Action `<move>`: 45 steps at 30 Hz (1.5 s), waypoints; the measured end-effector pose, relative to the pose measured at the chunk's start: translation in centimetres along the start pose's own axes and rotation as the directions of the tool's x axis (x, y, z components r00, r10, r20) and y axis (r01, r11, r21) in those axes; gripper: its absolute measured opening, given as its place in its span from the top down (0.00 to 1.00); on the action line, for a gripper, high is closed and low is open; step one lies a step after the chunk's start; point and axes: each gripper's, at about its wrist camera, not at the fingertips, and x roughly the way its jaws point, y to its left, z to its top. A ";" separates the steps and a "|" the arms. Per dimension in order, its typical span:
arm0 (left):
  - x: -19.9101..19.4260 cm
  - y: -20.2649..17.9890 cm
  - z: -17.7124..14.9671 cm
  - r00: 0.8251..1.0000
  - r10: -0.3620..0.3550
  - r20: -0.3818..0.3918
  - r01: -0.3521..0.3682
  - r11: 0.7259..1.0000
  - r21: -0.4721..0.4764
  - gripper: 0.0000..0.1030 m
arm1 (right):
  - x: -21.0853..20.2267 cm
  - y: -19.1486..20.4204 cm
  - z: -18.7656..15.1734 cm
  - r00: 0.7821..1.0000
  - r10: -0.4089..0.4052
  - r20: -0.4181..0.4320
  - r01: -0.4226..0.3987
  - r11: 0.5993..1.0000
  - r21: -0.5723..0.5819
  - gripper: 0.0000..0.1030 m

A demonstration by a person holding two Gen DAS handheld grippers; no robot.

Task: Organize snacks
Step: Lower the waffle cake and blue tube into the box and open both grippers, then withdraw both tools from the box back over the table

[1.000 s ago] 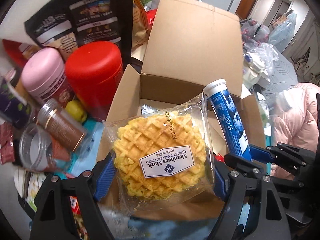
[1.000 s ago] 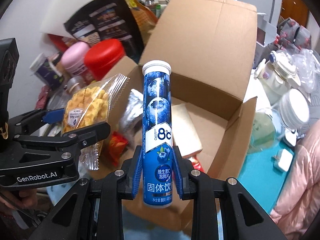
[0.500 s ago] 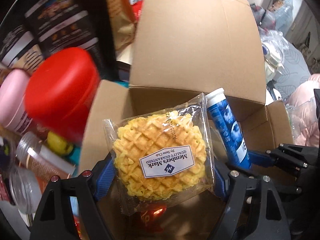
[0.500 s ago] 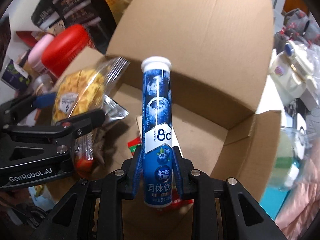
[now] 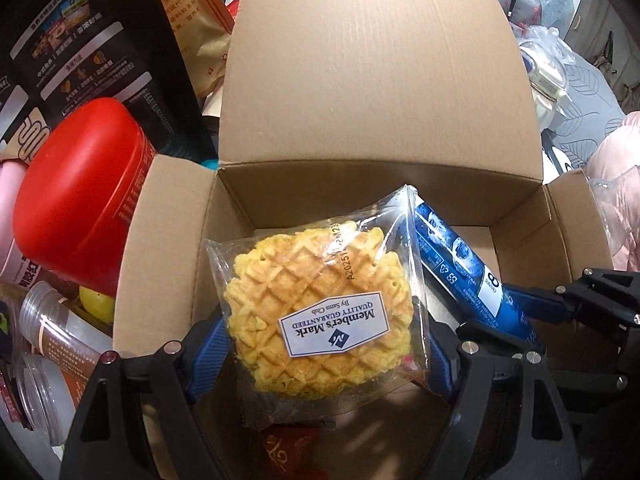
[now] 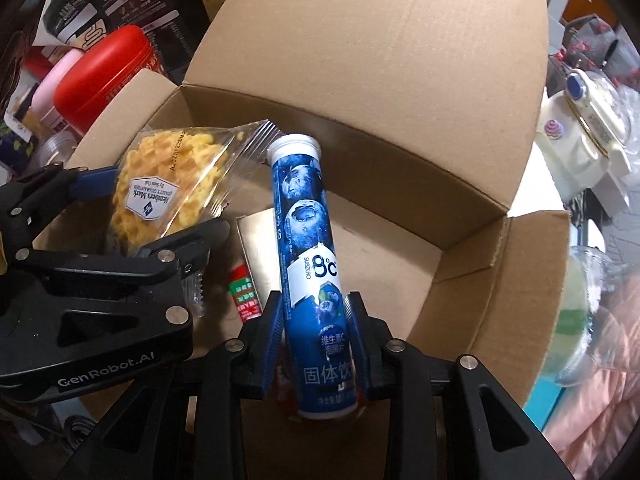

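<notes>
Nearest the cameras, the left tongs [image 5: 328,356] are clamped wide on a bagged waffle [image 5: 320,312], held inside the open cardboard box [image 6: 460,236]. Beside them, the right tongs [image 6: 318,320] have a blue tablet tube [image 6: 308,248] between their pads, jaws just easing apart, white cap pointing toward the box's back wall. Under both, on the box floor, lie a red-and-green packet [image 6: 244,294] and a pale flat carton [image 6: 258,248]. Past the box's left wall stand a red canister [image 5: 76,192] and a pink one [image 5: 10,224], with dark snack bags [image 5: 80,52] behind. Off the right wall, a white teapot [image 6: 584,160] sits among cluttered plastic bags.
</notes>
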 end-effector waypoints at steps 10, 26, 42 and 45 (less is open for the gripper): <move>-0.3 0.6 1.0 0.999 0.016 -0.044 -0.018 0.999 -0.027 0.17 | -1.8 0.9 -0.9 1.000 -0.009 0.019 0.009 1.000 0.017 0.61; -7.4 0.4 -1.2 0.998 0.061 0.027 -0.058 0.993 -0.098 0.15 | -8.1 0.9 -3.3 0.995 -0.022 0.093 0.021 1.000 0.020 0.45; -18.6 0.3 -6.7 0.983 0.079 0.166 -0.041 0.975 -0.218 0.15 | -17.0 3.0 -8.4 0.966 0.011 0.258 -0.005 1.000 -0.024 0.45; -20.2 -0.1 -8.3 0.978 0.100 0.182 -0.058 0.972 -0.226 0.15 | -18.3 3.6 -10.0 0.961 0.025 0.276 -0.014 0.999 -0.041 0.45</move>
